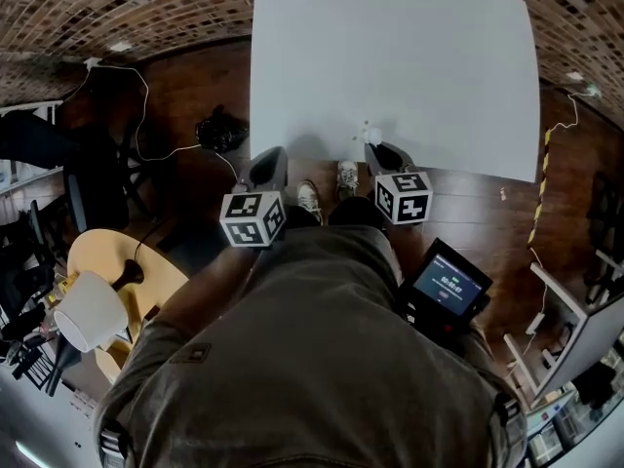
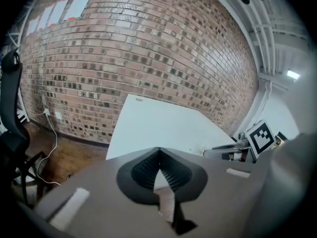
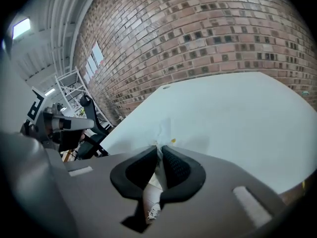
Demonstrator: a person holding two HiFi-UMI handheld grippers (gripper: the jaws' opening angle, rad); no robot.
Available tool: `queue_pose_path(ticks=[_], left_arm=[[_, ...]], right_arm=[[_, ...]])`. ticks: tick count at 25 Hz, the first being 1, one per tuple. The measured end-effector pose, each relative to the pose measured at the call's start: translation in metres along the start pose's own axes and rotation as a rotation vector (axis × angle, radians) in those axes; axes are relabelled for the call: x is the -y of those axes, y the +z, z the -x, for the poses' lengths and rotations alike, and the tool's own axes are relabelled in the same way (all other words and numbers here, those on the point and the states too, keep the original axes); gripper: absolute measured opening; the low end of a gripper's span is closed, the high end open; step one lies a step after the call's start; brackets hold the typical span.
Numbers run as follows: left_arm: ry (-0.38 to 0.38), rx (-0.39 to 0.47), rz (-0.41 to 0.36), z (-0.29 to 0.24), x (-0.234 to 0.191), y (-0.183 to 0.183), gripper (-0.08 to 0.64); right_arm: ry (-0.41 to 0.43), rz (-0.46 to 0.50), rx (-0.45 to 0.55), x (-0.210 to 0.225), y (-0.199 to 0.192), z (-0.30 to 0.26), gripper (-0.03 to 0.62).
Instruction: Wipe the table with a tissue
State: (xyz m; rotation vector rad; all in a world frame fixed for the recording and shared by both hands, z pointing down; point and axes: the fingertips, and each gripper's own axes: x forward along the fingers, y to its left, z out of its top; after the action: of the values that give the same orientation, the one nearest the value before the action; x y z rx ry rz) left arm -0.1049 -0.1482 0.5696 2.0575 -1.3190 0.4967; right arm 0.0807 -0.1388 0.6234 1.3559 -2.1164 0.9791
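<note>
The white table [image 1: 390,57] fills the upper middle of the head view. My right gripper [image 1: 373,144] is at its near edge, shut on a thin white tissue [image 3: 162,133] that pokes out past the tips. In the head view the tissue [image 1: 369,132] is a small white tuft over the table's edge. A tiny yellow speck [image 3: 173,141] lies on the table [image 3: 237,113] just beyond it. My left gripper [image 1: 276,151] hangs beside the table's near left corner, off the top, with its jaws shut and nothing between them [image 2: 158,151].
A brick wall [image 2: 148,48] stands behind the table. A black office chair [image 1: 88,164], cables and a dark bundle [image 1: 222,130] sit on the wooden floor at left. A round wooden stool with a white lamp [image 1: 93,310] is lower left; a small screen [image 1: 447,286] is lower right.
</note>
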Motion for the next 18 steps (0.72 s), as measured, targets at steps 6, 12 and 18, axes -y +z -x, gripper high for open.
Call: queue_pose_path(ticks=[6, 12, 18], left_arm=[[0.009, -0.026, 0.007, -0.004, -0.003, -0.005, 0.002], [0.022, -0.034, 0.020, -0.011, -0.014, -0.002, 0.002], [0.045, -0.025, 0.032, -0.005, -0.027, -0.001, 0.002]], right_arm=[[-0.016, 0.021, -0.060, 0.008, -0.008, -0.008, 0.041], [-0.016, 0.050, -0.112, 0.011, -0.010, -0.023, 0.041], [0.020, 0.086, -0.138, -0.008, -0.010, -0.036, 0.041]])
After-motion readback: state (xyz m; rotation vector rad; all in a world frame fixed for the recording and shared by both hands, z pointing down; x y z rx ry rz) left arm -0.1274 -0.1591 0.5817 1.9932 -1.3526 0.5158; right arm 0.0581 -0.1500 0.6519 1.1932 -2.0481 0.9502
